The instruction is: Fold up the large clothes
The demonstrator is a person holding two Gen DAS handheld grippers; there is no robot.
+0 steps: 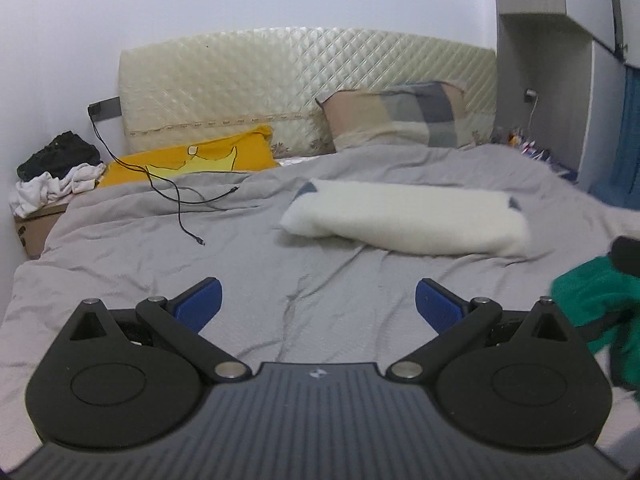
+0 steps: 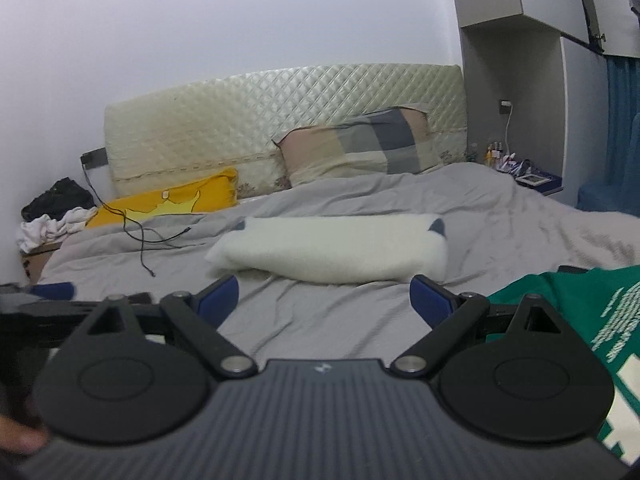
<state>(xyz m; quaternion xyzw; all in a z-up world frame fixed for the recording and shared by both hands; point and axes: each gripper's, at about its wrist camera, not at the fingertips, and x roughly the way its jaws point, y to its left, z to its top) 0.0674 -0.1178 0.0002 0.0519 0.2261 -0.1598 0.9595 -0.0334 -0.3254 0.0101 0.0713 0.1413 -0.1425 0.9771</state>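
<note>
Both pairs of tongs hang low over the near end of the bed, side by side and pointing toward the headboard. The left tongs (image 1: pixel 318 304) are released, blue pads spread wide with nothing but grey sheet (image 1: pixel 248 264) between them; the right tongs (image 2: pixel 324 300) are spread just as wide and hold nothing. What the coming move turns on is that the green shirt (image 2: pixel 560 320) lies off to the right of both, not ahead of either. In the right wrist view it sits just beside the right-hand finger, spilling along the right edge toward the camera with pale printed lettering showing; in the left wrist view it is only a rumpled green heap (image 1: pixel 592 312) at the far right margin. So the right hand looks the nearer one, and I judge it would have to swing right to reach the cloth. How the shirt's long axis runs I cannot tell, since much of it falls outside both views. Farther up the bed, well apart from the tongs, a white folded blanket (image 1: pixel 408 220) lies crosswise, and a black cable (image 1: pixel 180 196) trails to its left. Beyond are a yellow pillow (image 1: pixel 192 158), a checked pillow (image 1: pixel 400 116) and the quilted headboard (image 1: pixel 280 72).
</note>
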